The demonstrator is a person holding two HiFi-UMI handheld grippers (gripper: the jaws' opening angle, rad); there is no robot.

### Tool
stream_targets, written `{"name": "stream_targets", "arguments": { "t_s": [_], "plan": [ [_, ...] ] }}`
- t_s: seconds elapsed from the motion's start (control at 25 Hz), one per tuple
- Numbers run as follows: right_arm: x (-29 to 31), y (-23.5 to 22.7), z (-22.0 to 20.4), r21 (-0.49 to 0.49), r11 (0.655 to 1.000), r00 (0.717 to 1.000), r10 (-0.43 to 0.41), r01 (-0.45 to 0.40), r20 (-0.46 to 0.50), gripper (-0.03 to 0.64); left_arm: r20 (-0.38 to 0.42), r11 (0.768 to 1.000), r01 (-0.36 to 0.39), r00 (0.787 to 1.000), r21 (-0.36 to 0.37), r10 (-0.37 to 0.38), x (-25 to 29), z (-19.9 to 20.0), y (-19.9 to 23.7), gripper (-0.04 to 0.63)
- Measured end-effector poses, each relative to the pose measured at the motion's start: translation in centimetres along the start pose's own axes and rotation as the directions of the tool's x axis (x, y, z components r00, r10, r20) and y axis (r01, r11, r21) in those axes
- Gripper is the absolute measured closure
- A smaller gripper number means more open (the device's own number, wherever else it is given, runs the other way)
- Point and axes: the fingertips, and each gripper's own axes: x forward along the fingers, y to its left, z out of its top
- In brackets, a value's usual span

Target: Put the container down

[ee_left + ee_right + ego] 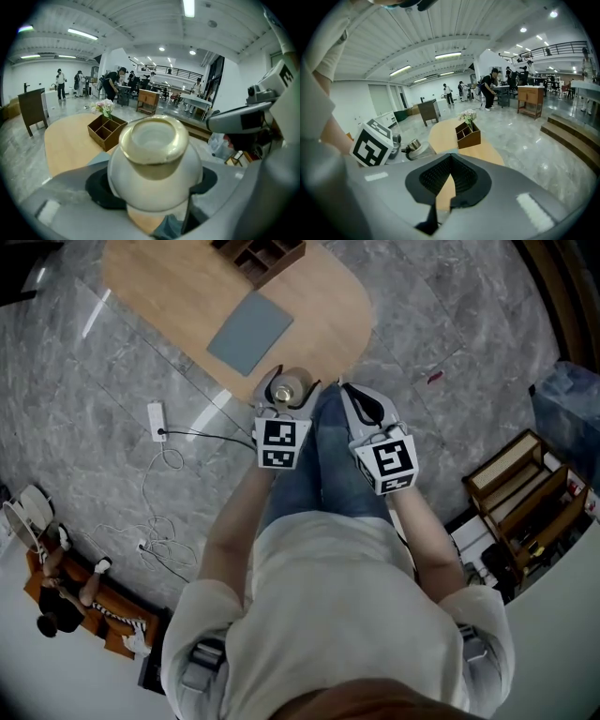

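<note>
The container (289, 385) is a round white jar with a gold rim. My left gripper (283, 397) is shut on it, holding it over the near edge of the wooden table (187, 296). In the left gripper view the container (154, 164) fills the middle, its white body squeezed between the dark pads (96, 187), with its gold mouth facing away from the camera. My right gripper (361, 407) hovers just to the right, shut with nothing in it. In the right gripper view its jaws (447, 180) meet, and the container (415, 147) shows to the left.
A grey mat (249, 332) lies on the table and a wooden organizer (258, 257) with flowers (104, 108) stands at the far end. A power strip with cables (157, 420) is on the floor to the left. Wooden shelves (525, 502) stand to the right. People are working far back in the hall.
</note>
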Motion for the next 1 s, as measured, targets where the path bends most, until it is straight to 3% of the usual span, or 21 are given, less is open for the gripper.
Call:
{"name": "stream_targets", "arguments": {
  "t_s": [0.44,1.0],
  "plan": [
    [3.7,-4.3,-4.5,0.041,0.999,0.997,0.031,-0.028,-0.076,0.618,-0.074,0.999,-0.044,0.996,0.021,0.045,10.1,-3.7,1.0,0.249],
    [5.9,-7.5,-7.9,0.096,0.995,0.992,0.046,-0.035,-0.115,0.618,-0.169,0.991,-0.041,0.984,0.125,0.062,17.5,-8.6,1.6,0.249]
  ]
}}
